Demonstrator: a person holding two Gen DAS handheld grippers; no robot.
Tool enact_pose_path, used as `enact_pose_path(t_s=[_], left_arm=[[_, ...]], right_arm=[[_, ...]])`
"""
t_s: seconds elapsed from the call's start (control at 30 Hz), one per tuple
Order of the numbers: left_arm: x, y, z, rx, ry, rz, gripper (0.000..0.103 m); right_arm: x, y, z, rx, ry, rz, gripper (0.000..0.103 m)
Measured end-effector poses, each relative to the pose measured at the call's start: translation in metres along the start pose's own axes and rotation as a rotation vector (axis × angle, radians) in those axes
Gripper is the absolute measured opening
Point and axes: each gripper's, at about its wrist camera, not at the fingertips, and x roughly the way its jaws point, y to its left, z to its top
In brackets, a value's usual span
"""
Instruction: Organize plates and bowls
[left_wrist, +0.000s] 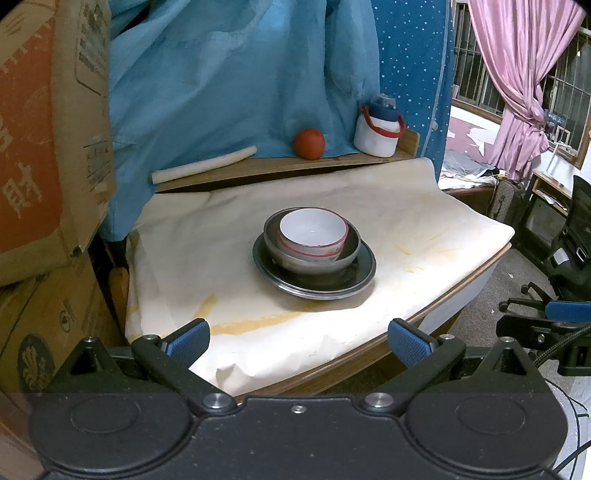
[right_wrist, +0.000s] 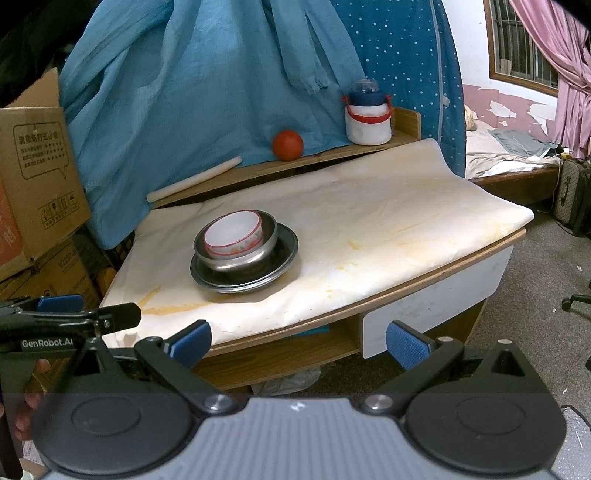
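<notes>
Your left gripper (left_wrist: 299, 341) and right gripper (right_wrist: 298, 341) both hang with fingers spread wide, empty, well short of the plate (left_wrist: 317, 286). On that plate sits the steel bowl (left_wrist: 347, 254), the white bowl (left_wrist: 313, 230) nested inside.

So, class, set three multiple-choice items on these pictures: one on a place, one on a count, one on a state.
1. Where is the white bowl?
A. in the metal bowl
B. on the shelf
C. on the floor

2. How many dishes are stacked, counting the plate?
A. two
B. three
C. five

3. How are the left gripper jaws?
A. shut on the plate
B. shut on the ball
C. open, empty

Answers: 1 A, its red rim sits inside the metal one. 2 B, white bowl, metal bowl, plate. 3 C, the blue pads stand wide apart, short of the stack.
</notes>
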Motion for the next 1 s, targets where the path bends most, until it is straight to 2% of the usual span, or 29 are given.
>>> enact_pose_path(t_s=[1.0], left_arm=[[0.007, 0.005, 0.004, -0.009, -0.008, 0.008, 0.102]], right_arm=[[0.016, 0.002, 0.009, -0.037, 0.044, 0.022, 0.103]])
